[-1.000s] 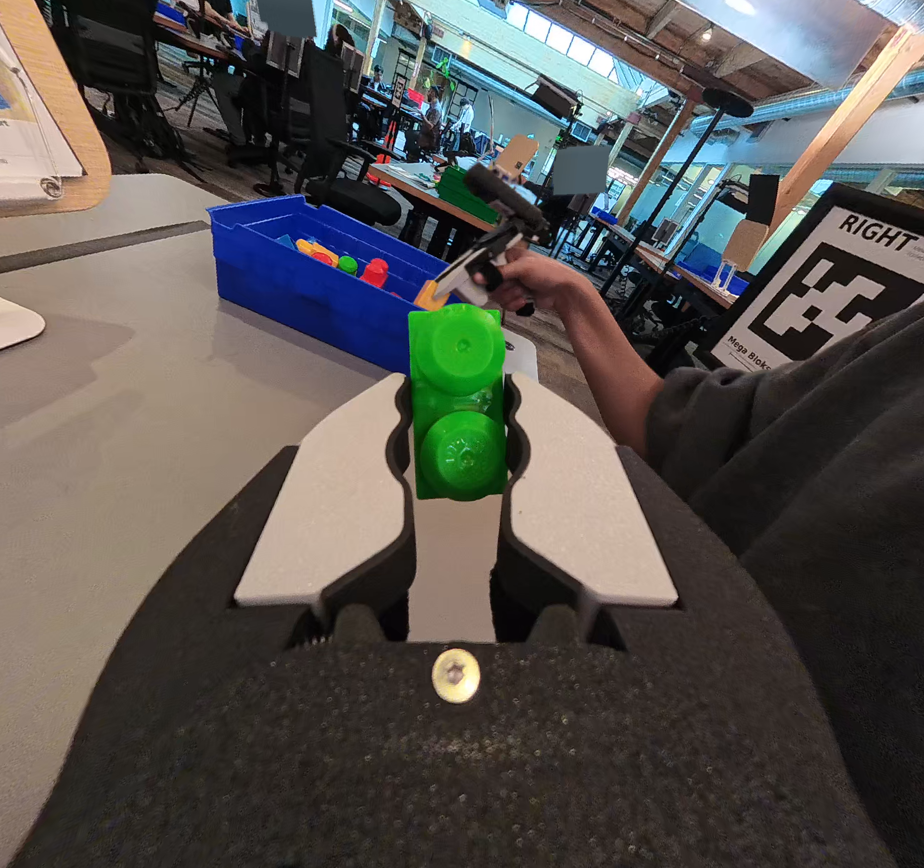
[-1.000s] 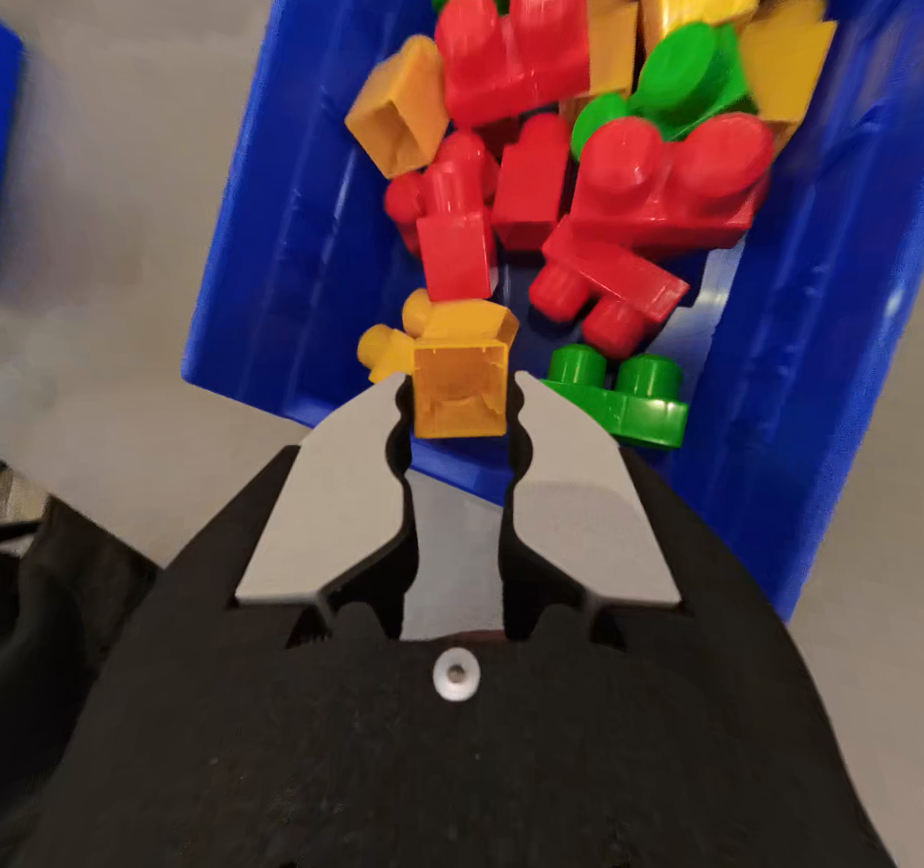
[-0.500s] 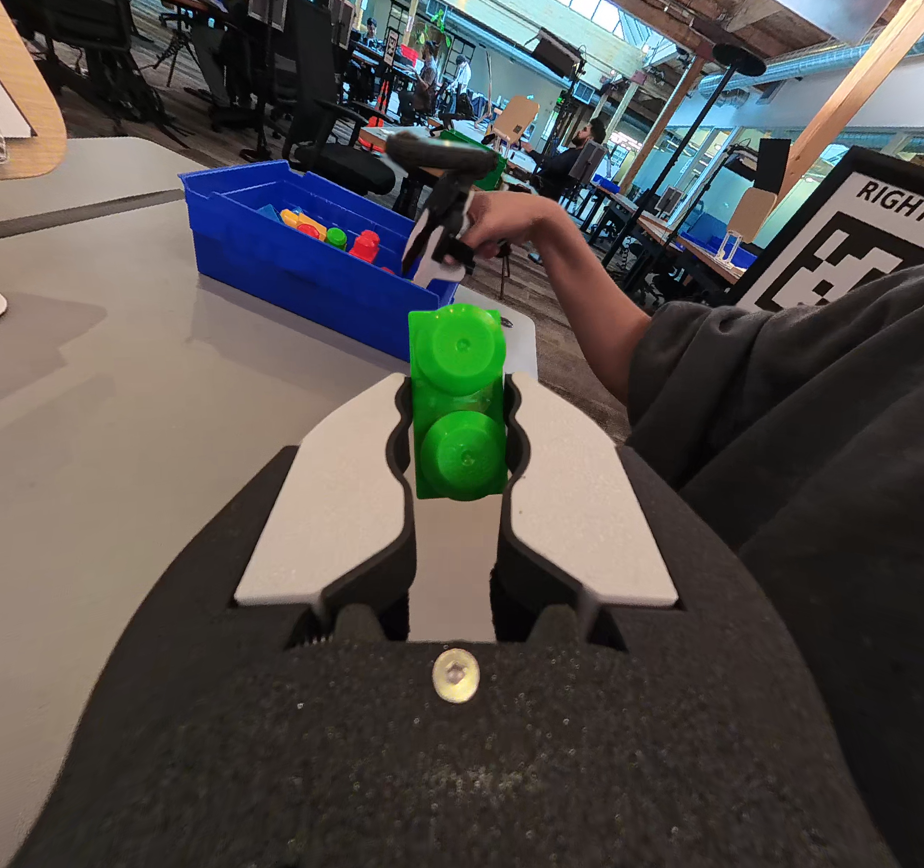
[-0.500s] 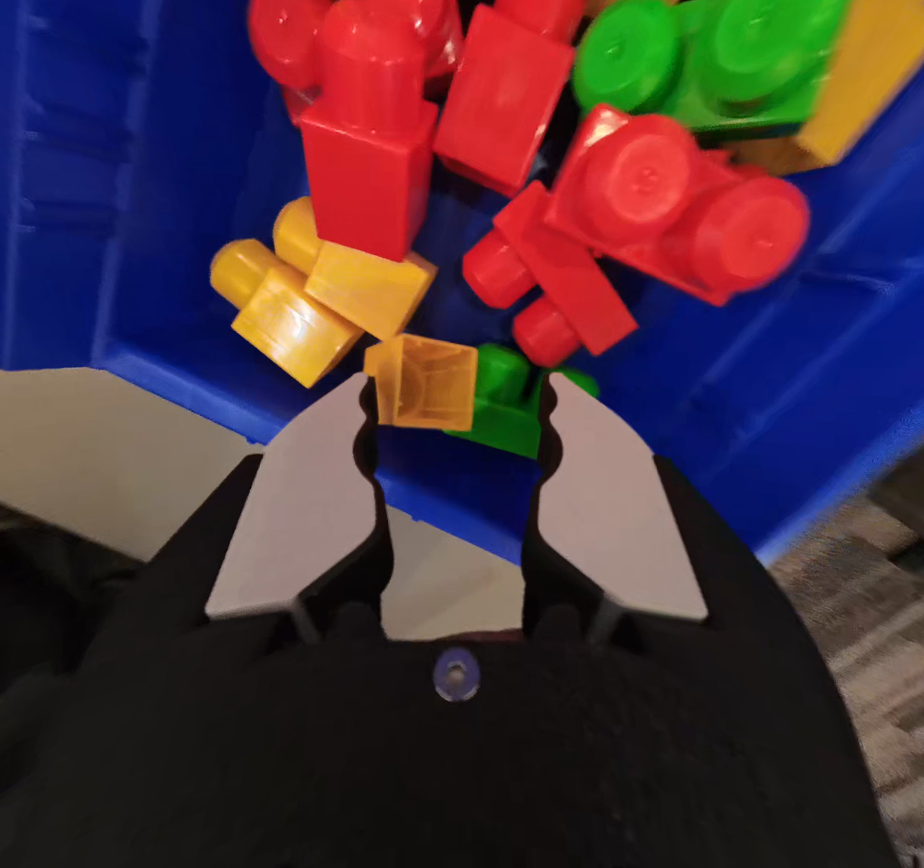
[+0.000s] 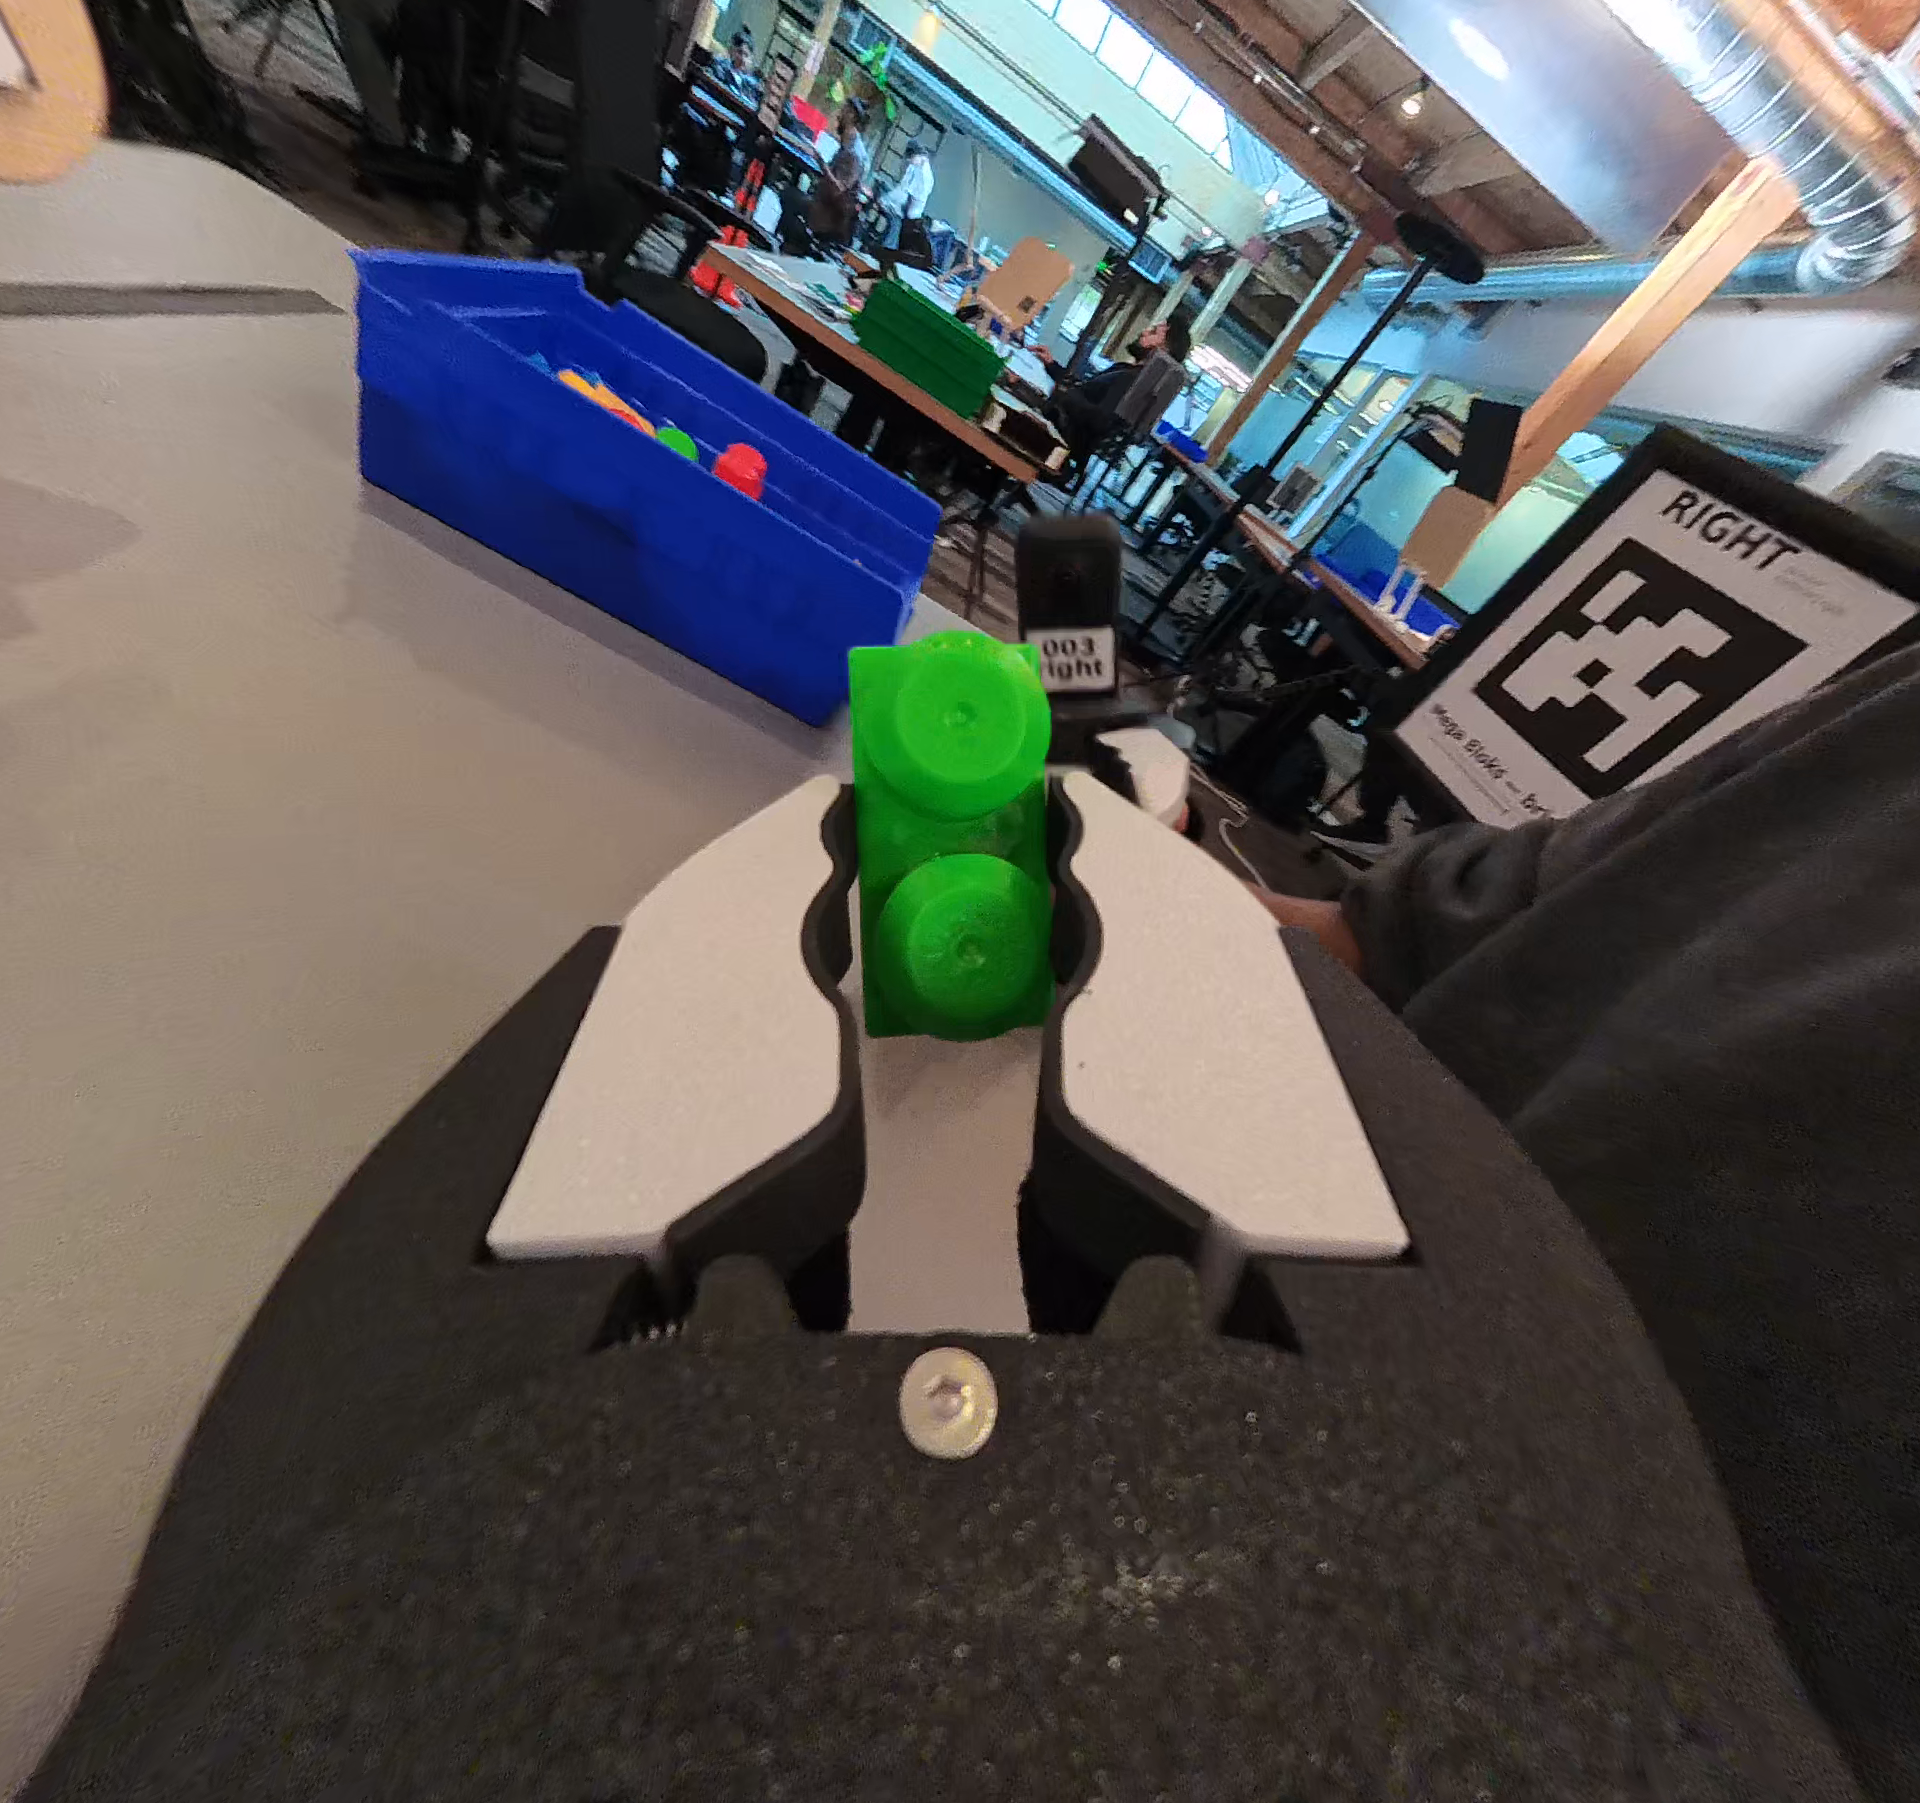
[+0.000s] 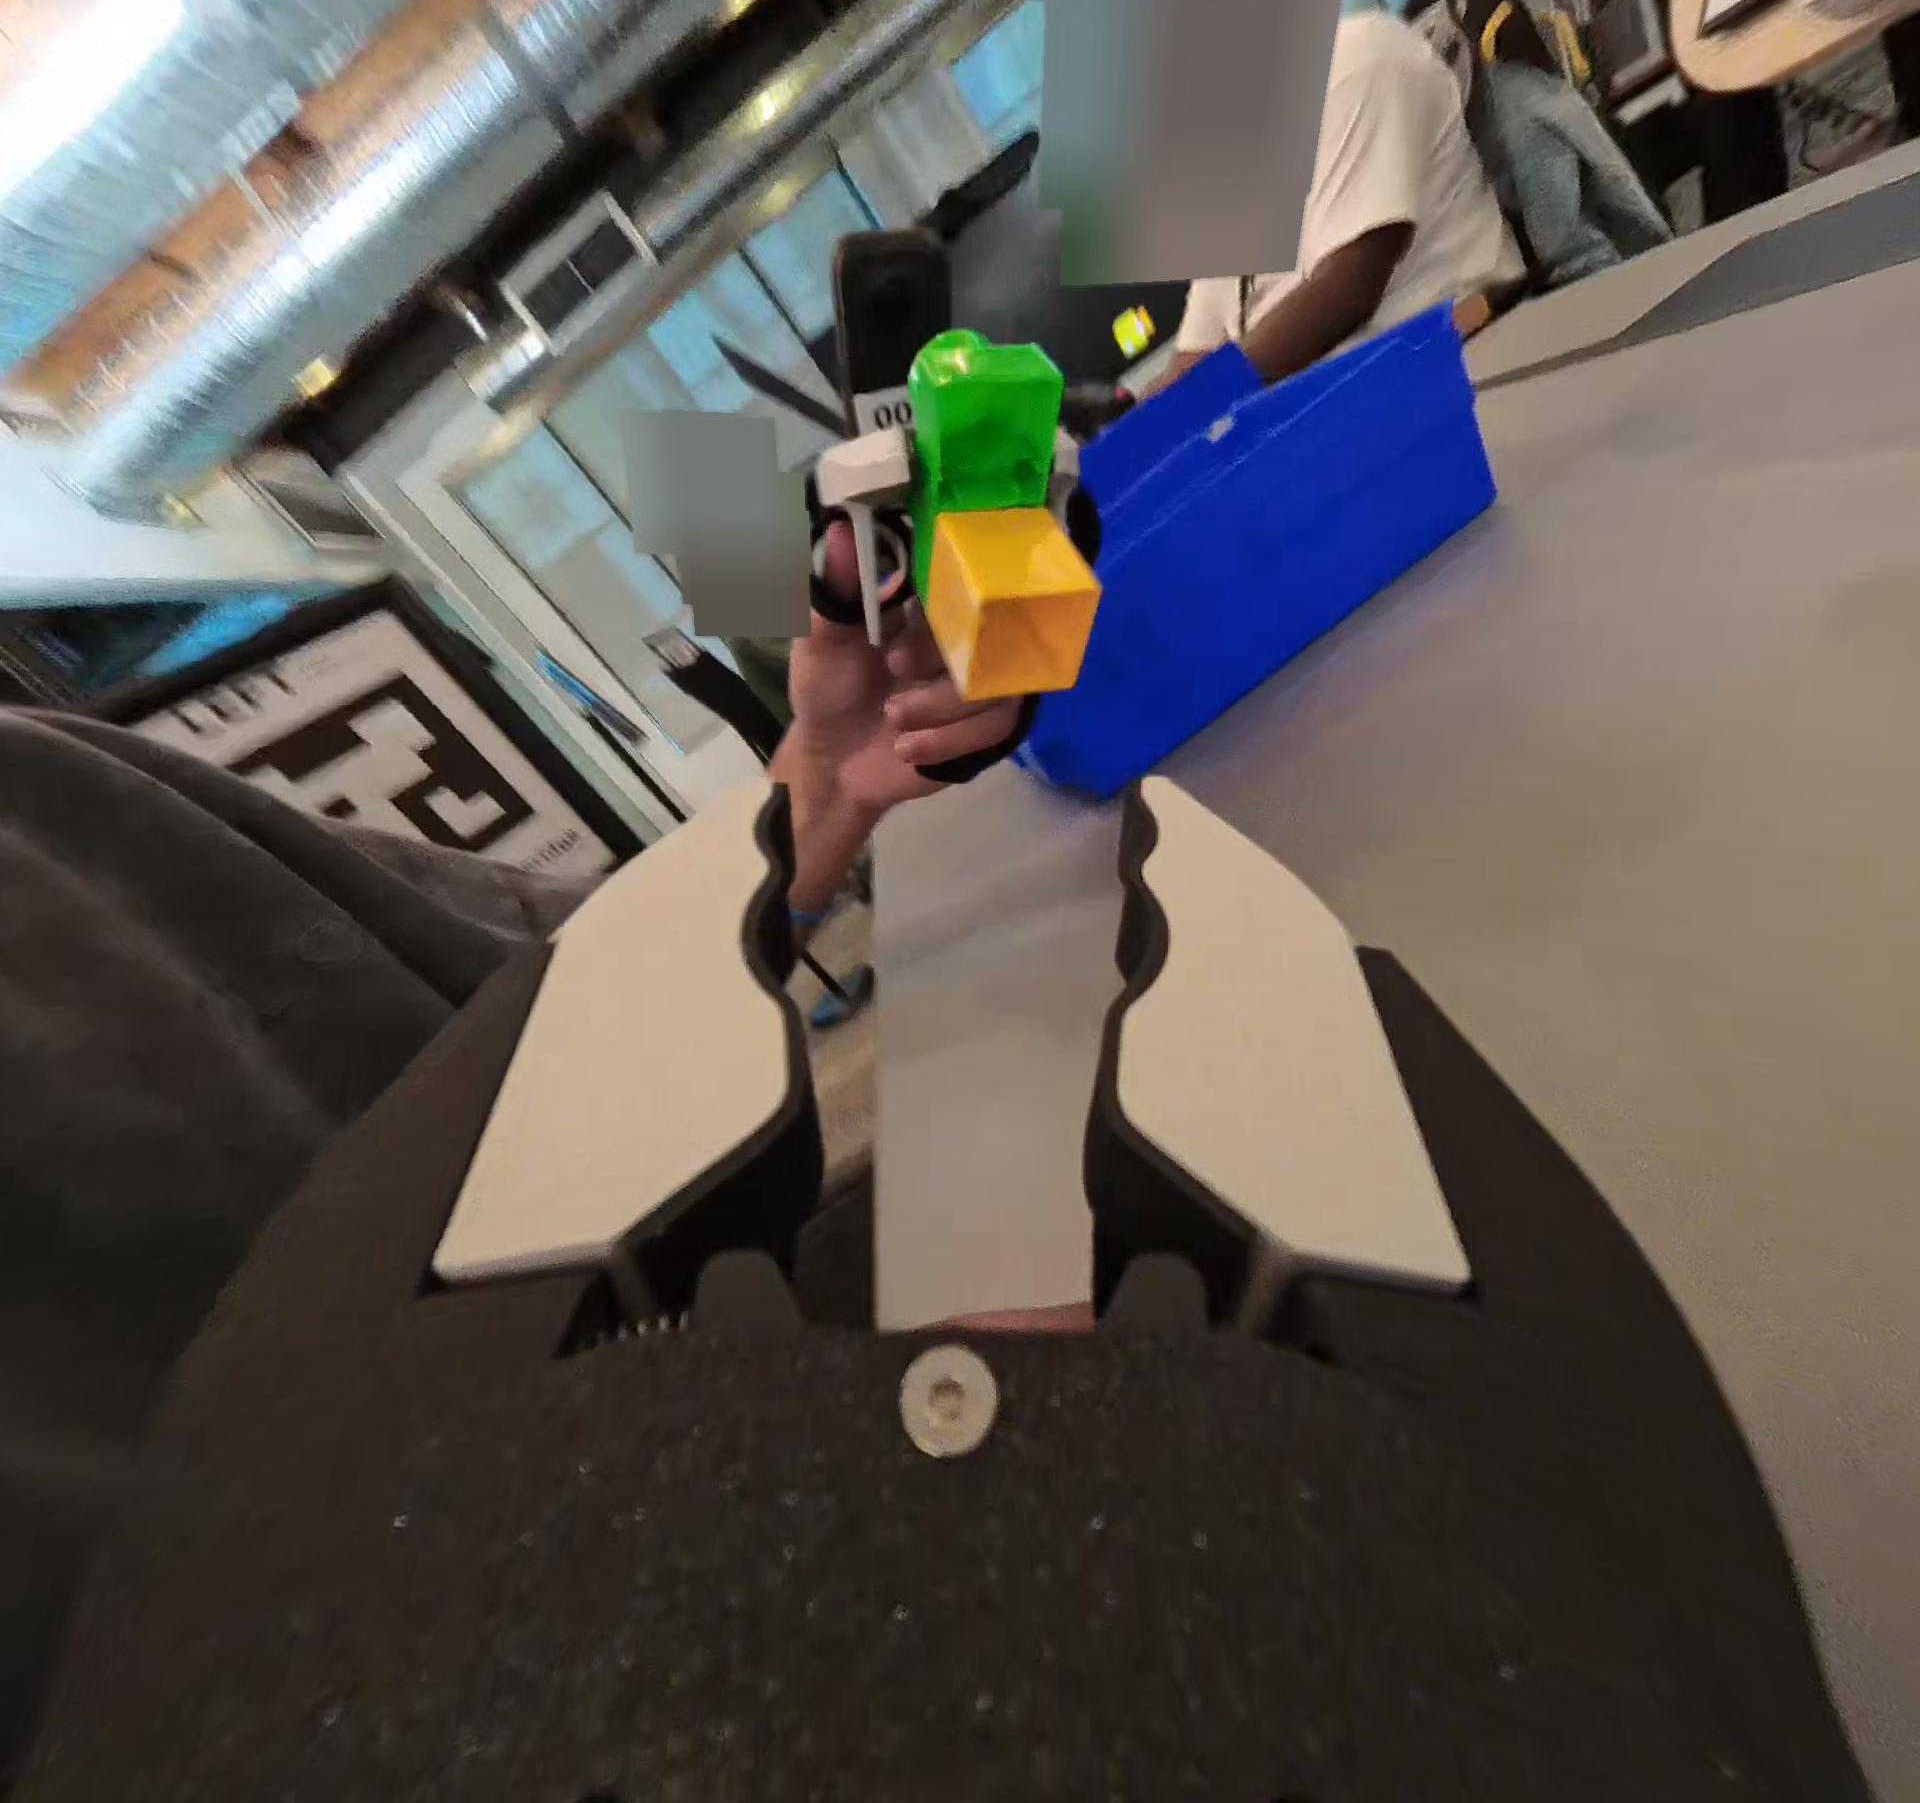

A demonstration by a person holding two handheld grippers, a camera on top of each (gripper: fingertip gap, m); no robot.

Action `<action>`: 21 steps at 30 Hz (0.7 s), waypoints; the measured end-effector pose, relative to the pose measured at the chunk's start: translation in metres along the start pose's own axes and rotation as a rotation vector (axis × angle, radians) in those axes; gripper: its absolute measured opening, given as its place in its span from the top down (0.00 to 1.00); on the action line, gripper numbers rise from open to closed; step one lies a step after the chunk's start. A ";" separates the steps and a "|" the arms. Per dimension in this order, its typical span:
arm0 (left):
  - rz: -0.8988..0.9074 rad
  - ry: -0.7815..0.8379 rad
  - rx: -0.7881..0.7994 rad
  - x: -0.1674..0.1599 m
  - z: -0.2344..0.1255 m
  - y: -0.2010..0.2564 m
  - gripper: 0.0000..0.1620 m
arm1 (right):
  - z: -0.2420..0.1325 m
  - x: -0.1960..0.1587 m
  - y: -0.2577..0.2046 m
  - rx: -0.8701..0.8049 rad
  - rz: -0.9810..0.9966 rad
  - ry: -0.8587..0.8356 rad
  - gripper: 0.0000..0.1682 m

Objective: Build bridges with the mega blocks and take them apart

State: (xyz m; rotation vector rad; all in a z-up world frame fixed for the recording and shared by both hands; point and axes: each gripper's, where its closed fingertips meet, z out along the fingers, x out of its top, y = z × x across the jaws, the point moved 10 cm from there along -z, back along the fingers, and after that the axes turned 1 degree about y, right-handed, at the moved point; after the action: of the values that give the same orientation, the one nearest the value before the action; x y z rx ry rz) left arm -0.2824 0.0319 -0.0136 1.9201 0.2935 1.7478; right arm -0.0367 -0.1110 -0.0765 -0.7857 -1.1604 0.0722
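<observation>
My left gripper is shut on a green two-stud block, studs toward the camera, held above the grey table. In the right wrist view the same green block sits in the left gripper's fingers, with an orange block stuck to its far side. That orange block is hidden in the left wrist view. My right gripper is open and empty, facing the left gripper from a short distance. It also shows just behind the green block in the left wrist view.
A blue bin with loose red, green and orange blocks stands on the table beyond the grippers; it also shows in the right wrist view. A framed black-and-white marker board stands at the right. The person's dark sleeve is close by. My hands' fingertips stand some 11 cm from each other.
My right gripper opened over the bin and its orange block dropped out of the grasp. It then swung away from the bin to face the left gripper. The left gripper kept its green block.
</observation>
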 end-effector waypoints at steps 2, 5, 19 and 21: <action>-0.039 -0.043 -0.034 -0.004 0.005 -0.002 0.79 | 0.016 0.014 0.002 -0.032 -0.140 -0.094 0.65; -0.033 -0.152 -0.054 -0.011 0.017 0.001 0.79 | 0.042 0.020 0.004 0.010 -0.237 -0.371 0.65; 0.188 -0.365 -0.095 -0.018 0.034 0.036 0.79 | 0.049 -0.017 0.020 -0.042 -0.419 -0.832 0.78; 0.185 -0.308 -0.120 -0.003 0.017 0.042 0.79 | 0.038 -0.013 0.020 0.006 -0.350 -0.770 0.78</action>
State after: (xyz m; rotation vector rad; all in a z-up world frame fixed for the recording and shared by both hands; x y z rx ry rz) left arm -0.2737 -0.0090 0.0047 2.1444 -0.1012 1.5092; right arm -0.0678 -0.0825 -0.0921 -0.5413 -2.0126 0.0895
